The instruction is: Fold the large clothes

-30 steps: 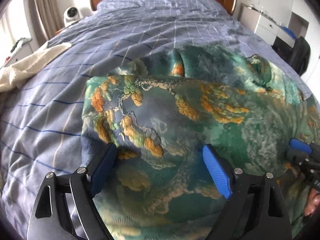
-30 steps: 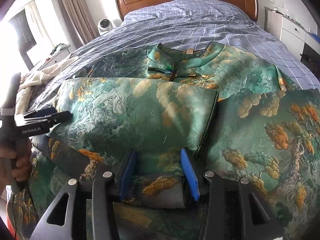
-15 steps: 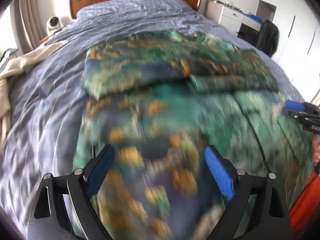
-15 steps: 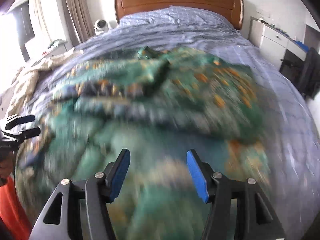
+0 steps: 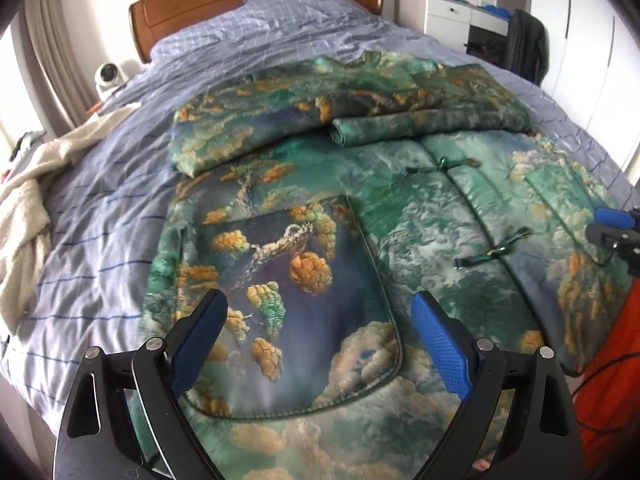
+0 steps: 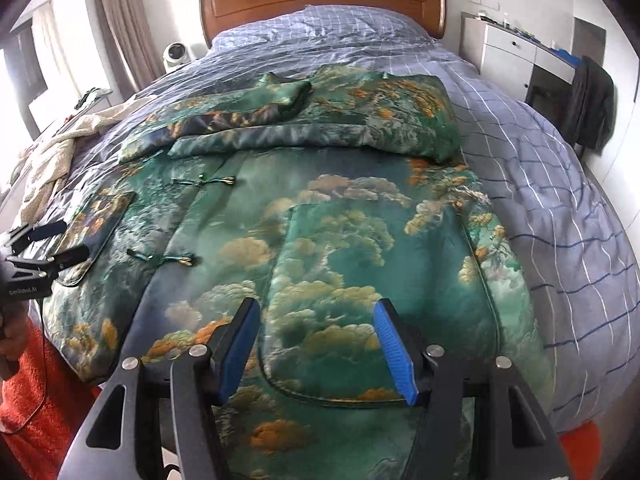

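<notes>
A large green robe [image 5: 400, 216] with orange tree and cloud print lies front-up on the bed, also in the right wrist view [image 6: 332, 240]. Both sleeves are folded across its upper part [image 5: 420, 120] [image 6: 300, 132]. Frog closures run down its front [image 5: 492, 248] [image 6: 172, 258]. My left gripper [image 5: 316, 332] is open above the hem's left pocket. My right gripper [image 6: 316, 340] is open above the hem's right pocket. Each gripper shows at the edge of the other's view [image 5: 612, 228] [image 6: 44, 244]. Both are empty.
The bed has a blue checked duvet [image 5: 280, 40] and a wooden headboard [image 6: 320, 0]. A cream blanket [image 5: 28, 200] lies at the left edge. A white fan [image 6: 176, 52] stands at left, a white dresser [image 6: 516, 52] and dark chair [image 6: 592, 108] at right. Orange clothing [image 6: 36, 400] is near.
Both grippers have pulled back from the folded sleeves toward the hem at the foot of the bed. The right gripper's jaws have opened wider. The sleeves stay folded.
</notes>
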Tool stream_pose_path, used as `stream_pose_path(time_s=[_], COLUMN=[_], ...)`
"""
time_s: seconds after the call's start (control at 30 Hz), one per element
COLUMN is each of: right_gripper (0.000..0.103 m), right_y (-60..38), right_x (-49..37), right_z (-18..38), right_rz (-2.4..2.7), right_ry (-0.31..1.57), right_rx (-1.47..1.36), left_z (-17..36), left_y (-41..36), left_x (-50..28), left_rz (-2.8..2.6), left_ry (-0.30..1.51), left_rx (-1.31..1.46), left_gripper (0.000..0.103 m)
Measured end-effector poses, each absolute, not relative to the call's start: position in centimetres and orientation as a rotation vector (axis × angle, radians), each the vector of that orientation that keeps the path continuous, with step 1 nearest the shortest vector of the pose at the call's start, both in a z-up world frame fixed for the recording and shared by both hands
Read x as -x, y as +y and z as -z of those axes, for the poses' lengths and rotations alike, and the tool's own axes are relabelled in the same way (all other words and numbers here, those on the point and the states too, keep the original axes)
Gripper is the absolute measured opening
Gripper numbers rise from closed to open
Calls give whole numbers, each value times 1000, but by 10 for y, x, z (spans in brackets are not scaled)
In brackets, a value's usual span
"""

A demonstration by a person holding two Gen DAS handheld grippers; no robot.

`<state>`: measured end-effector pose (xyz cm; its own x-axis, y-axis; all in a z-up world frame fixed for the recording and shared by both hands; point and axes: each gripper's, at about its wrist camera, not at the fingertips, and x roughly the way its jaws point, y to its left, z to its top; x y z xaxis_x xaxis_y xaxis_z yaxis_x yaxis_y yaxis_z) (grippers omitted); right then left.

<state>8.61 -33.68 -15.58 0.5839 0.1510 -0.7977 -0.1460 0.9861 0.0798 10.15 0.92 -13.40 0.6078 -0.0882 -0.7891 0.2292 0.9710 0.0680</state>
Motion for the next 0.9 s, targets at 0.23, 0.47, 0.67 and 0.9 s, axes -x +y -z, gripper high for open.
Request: stream_pose_path(time_s=[0.23, 0.47, 0.67, 0.9], right_gripper=[71, 73, 75, 76], right_y=[-329, -370, -470, -492], right_x=[-86, -74, -79, -92], right_z=[146, 127, 144, 184], right_rz=[-170, -163, -112, -329], right_ry=[907, 899, 1050, 1134], right_rx=[8, 27, -59, -315], left_z=[115, 116, 166, 182], left_y=[35, 121, 166, 129], left_x=[-91, -96, -113, -108], left_rz=[119, 20, 205, 338], left_ry=[910, 966, 1129, 1162], left_rx=[-121, -51, 182, 212], left_gripper=[95, 98, 98, 98])
